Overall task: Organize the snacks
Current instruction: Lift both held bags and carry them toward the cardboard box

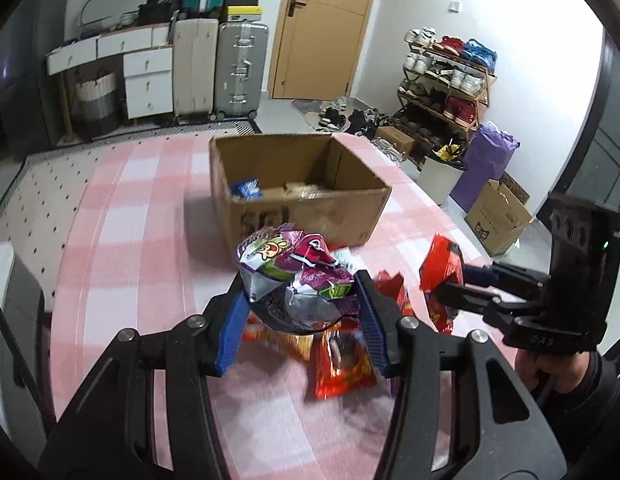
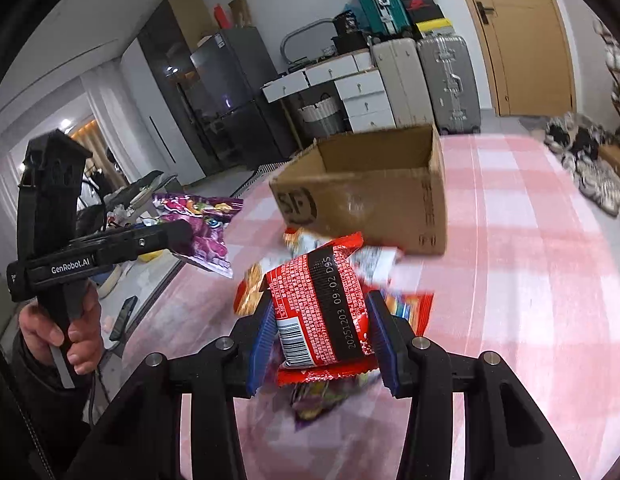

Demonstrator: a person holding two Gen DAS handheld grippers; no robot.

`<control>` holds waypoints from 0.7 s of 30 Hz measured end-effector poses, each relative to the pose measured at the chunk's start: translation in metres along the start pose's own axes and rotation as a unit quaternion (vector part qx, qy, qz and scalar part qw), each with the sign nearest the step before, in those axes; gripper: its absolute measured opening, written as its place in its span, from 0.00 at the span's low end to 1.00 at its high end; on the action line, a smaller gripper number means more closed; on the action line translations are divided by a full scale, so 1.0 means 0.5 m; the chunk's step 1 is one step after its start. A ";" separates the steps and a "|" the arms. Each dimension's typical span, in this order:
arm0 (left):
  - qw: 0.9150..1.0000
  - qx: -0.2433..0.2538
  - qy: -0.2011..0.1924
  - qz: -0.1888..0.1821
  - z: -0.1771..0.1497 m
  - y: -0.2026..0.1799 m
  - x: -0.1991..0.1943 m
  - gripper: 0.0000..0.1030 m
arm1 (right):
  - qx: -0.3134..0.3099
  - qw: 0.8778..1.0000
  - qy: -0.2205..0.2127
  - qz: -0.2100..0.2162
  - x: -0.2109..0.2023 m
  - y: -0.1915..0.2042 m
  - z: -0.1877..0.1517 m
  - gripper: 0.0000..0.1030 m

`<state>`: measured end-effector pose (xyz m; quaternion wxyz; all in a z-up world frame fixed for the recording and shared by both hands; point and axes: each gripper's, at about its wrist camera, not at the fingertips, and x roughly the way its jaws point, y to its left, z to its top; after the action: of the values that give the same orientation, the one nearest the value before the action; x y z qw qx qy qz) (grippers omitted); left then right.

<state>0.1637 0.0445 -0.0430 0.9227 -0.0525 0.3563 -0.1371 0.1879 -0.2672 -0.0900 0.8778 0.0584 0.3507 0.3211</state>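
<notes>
Both claws are the same build: matte black plastic linkage arms with round silver pivot screws, and ribbed blue pads lining the inside of each finger. The left claw (image 1: 300, 316) seen from the other side has "GenRobot.AI" in white lettering along its black body, plus a tall black handle with a grey trigger strip. The right claw (image 2: 324, 334) shows a little green LED on its upright housing. Bare skin on the left hand (image 2: 60, 334), dark jacket sleeve below it. The right hand (image 1: 550, 372) looks the same.
</notes>
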 end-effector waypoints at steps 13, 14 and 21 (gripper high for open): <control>1.000 -0.003 -0.002 0.008 0.154 -0.005 0.050 0.46 | -0.031 0.999 -0.042 -0.005 -0.007 -0.013 0.173 0.44; 1.000 -0.005 -0.001 0.008 0.165 -0.001 0.055 0.46 | -0.034 0.998 -0.044 -0.005 -0.007 -0.012 0.185 0.44; 1.000 -0.018 0.003 0.008 0.243 0.017 0.096 0.46 | -0.046 0.998 -0.049 -0.001 0.012 -0.010 0.266 0.44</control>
<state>0.2810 0.0385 0.0144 0.9216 -0.0663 0.3621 -0.1233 0.2807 -0.2515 0.0044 0.8961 0.0335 0.2920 0.3327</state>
